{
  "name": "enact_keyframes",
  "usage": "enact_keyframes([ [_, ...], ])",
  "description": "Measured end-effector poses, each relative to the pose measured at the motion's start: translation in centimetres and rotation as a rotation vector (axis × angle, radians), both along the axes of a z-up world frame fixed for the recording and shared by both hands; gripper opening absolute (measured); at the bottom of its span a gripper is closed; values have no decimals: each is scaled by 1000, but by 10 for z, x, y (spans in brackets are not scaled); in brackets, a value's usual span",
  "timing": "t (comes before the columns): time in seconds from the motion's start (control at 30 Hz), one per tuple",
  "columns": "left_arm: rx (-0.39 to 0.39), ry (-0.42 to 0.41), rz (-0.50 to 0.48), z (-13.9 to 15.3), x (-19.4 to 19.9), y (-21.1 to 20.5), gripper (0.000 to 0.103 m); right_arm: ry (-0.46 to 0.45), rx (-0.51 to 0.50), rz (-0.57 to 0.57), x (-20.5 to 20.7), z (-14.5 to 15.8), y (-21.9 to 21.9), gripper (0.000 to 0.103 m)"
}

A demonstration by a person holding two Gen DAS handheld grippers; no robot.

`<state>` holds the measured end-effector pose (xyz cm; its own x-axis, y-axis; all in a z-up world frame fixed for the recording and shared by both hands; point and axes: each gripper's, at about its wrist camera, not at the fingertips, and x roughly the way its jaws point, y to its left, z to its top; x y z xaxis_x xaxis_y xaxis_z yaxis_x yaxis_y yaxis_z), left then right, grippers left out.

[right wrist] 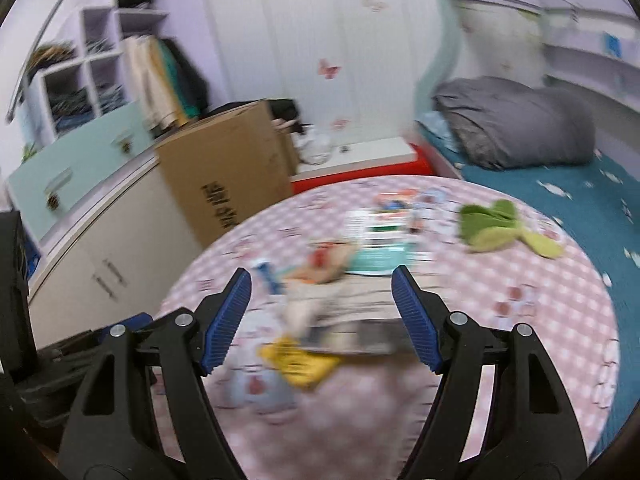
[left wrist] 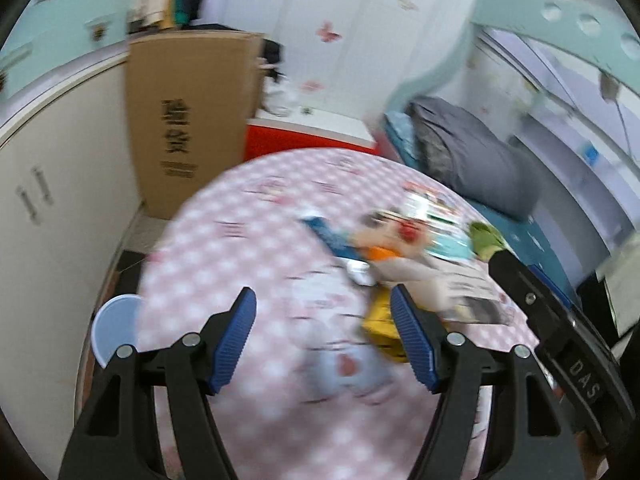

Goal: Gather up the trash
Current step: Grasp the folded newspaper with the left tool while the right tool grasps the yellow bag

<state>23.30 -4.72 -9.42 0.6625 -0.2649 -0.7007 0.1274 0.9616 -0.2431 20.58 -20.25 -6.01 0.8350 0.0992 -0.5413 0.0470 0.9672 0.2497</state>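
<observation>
Both claws spread, nothing between pads: left claw (left wrist: 322,336), right claw (right wrist: 320,320). Round desk (right wrist: 560,320) with pink checked cloth. Trash (right wrist: 304,360) heaped mid-desk: yellow wrapper nearest, blurred papers and packets behind. Green cloth (right wrist: 500,228) near far right edge. Beyond the far edge: box (right wrist: 224,168), bed (right wrist: 580,188), grey pillow (right wrist: 512,124).

Cardboard box (right wrist: 224,184) beside round table (right wrist: 560,300); grey pillow (right wrist: 516,124) on bed (right wrist: 580,188).

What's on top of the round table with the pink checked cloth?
On the pink checked table lie blurred wrappers, a yellow packet and a green cloth. What lies beneath the pile is covered.
</observation>
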Motion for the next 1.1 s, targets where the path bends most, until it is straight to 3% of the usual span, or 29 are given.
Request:
enact_keyframes([
  [0.17,40,15,-56,-9,10,-48,68,24,35,-48,-4,-12,-40,72],
  [0.33,105,29,-45,-20,23,-70,68,48,61,-53,-4,-23,-55,72],
  [0.4,105,41,-56,-23,28,-72,61,52,66,-48,-6,-25,-58,72],
  [0.47,92,56,-81,-28,31,-74,39,52,66,-44,-6,-26,-59,72],
  [0.53,62,58,-102,-27,30,-71,25,53,68,-38,-6,-26,-59,72],
  [0.67,45,45,-115,-20,20,-61,19,40,58,-20,-11,-20,-53,72],
  [0.87,-64,46,-118,-7,-9,-17,16,28,61,17,-20,-11,-34,72],
  [1.1,-44,-44,7,11,-43,51,16,66,100,28,-24,-22,-11,73],
])
